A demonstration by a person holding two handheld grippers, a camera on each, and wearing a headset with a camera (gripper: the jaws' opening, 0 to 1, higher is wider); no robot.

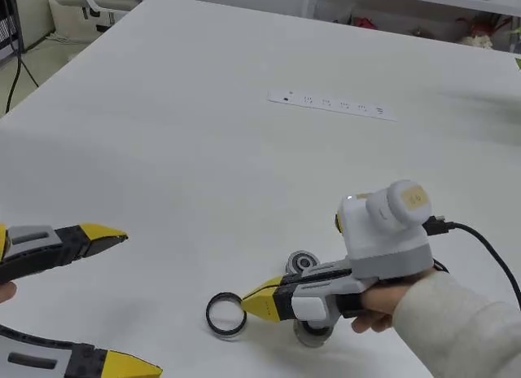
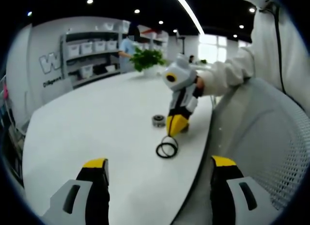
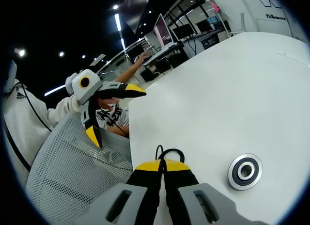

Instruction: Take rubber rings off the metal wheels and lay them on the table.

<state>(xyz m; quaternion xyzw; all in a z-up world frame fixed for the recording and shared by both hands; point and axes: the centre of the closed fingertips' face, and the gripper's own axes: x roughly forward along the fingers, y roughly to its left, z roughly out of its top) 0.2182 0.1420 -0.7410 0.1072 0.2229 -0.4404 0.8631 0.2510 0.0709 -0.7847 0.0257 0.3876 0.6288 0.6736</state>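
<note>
**Left claw idle and wide, right claw at a freed ring**

Nearest the headset, low on the left, the left gripper [image 1: 143, 301] hangs above the white table [image 1: 244, 150] with its yellow-tipped jaws spread wide and nothing between them. It is well apart from the work.

Across from it, a hand holds the right gripper [image 1: 246, 303] low and almost flat, its jaws pressed together to a single point. That point meets the near edge of a black rubber ring [image 1: 209, 315], which lies flat on the table, free of any wheel. In the right gripper view the loop sits just past the closed tips; whether a bit of rubber is nipped between them cannot be told.

Two metal wheels stay close by. One wheel [image 1: 303, 262] stands just beyond the right gripper's body, and the right gripper view shows a dark band in its face, so it may yet carry a ring. A second wheel [image 1: 313, 333] lies partly under the gripper on the near side, too hidden to judge. A white power strip [image 1: 330, 103] lies far up the table.

The step in hand looks like setting down one ring. Next, the right tips should part or draw back without dragging the ring. Then the wide left claw would likely steady a wheel while the right tips work under its rubber edge.
</note>
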